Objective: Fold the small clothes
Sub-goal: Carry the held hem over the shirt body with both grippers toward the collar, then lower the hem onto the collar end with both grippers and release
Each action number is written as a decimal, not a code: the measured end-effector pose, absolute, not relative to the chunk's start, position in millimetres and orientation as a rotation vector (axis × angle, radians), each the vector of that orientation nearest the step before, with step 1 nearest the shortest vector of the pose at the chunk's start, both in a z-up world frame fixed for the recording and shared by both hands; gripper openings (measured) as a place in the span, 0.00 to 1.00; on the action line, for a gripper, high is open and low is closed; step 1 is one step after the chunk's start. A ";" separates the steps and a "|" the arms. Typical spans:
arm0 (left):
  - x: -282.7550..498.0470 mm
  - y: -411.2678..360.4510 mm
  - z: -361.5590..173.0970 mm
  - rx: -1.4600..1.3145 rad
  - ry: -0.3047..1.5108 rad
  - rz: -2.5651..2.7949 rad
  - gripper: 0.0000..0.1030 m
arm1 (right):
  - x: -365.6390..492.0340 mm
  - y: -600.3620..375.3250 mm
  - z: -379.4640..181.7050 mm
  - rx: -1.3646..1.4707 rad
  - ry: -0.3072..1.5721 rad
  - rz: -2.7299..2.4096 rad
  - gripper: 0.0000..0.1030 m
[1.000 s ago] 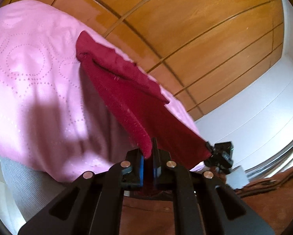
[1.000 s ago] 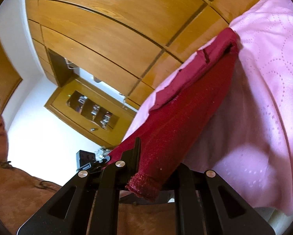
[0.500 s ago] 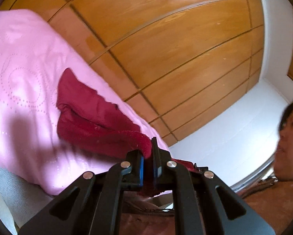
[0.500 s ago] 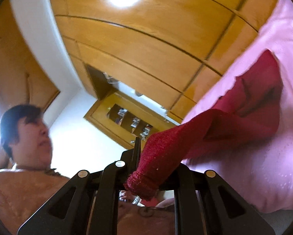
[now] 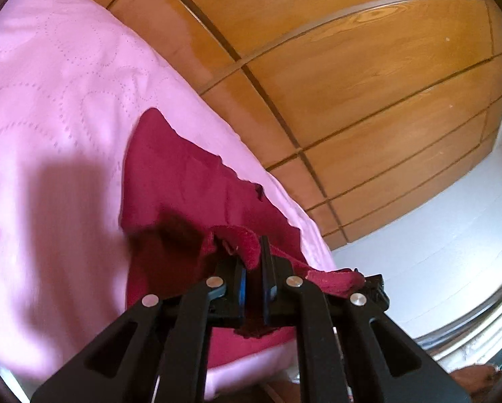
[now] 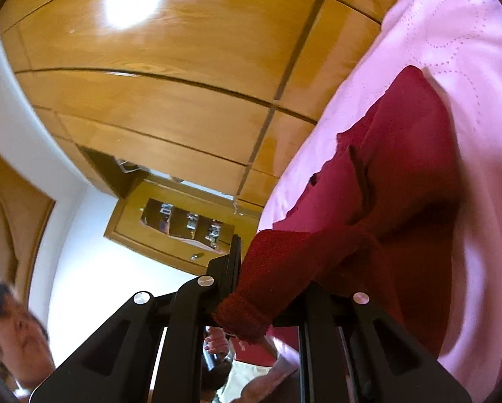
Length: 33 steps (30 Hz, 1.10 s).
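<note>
A dark red garment (image 5: 180,184) lies on the pink bedspread (image 5: 56,94), its near edge lifted off the bed. My left gripper (image 5: 253,262) is shut on the garment's near hem. In the right wrist view the same red garment (image 6: 402,154) lies on the pink bedspread (image 6: 469,33). My right gripper (image 6: 251,268) is shut on a ribbed cuff end of it, which drapes over the fingers and hides the right fingertip. The other gripper shows small at the right of the left wrist view (image 5: 375,285), at the hem's far corner.
A wooden panelled wardrobe (image 5: 351,84) stands behind the bed, also in the right wrist view (image 6: 150,84). A white wall (image 5: 435,268) lies to the right. The person's face (image 6: 12,336) and a wooden mirror cabinet (image 6: 183,225) show at the left.
Both grippers have carried the held edge forward over the bed. The garment has gone from stretched taut and hanging to lying mostly flat on the bedspread.
</note>
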State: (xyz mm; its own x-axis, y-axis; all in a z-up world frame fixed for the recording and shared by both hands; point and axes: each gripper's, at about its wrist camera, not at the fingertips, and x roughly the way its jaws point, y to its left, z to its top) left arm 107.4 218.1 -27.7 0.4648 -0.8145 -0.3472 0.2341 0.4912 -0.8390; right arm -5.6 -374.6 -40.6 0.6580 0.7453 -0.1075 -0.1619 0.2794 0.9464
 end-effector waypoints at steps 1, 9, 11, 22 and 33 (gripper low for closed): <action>116.5 216.2 -30.7 -0.815 0.850 -0.735 0.06 | 2.3 -376.2 -42.3 1.130 0.625 0.655 0.11; 173.5 195.9 -48.5 -0.782 0.894 -0.649 0.06 | 64.9 -387.9 -68.8 1.113 0.680 0.539 0.11; 184.1 191.6 -53.3 -0.775 0.905 -0.631 0.06 | 76.4 -390.3 -78.9 1.123 0.693 0.495 0.11; 204.0 174.2 -59.9 -0.690 0.885 -0.490 0.63 | 77.1 -412.7 -78.9 1.128 0.593 0.347 0.67; 223.9 158.0 -54.3 -0.473 0.946 -0.356 0.74 | 105.9 -382.2 -52.3 0.610 0.841 0.117 0.58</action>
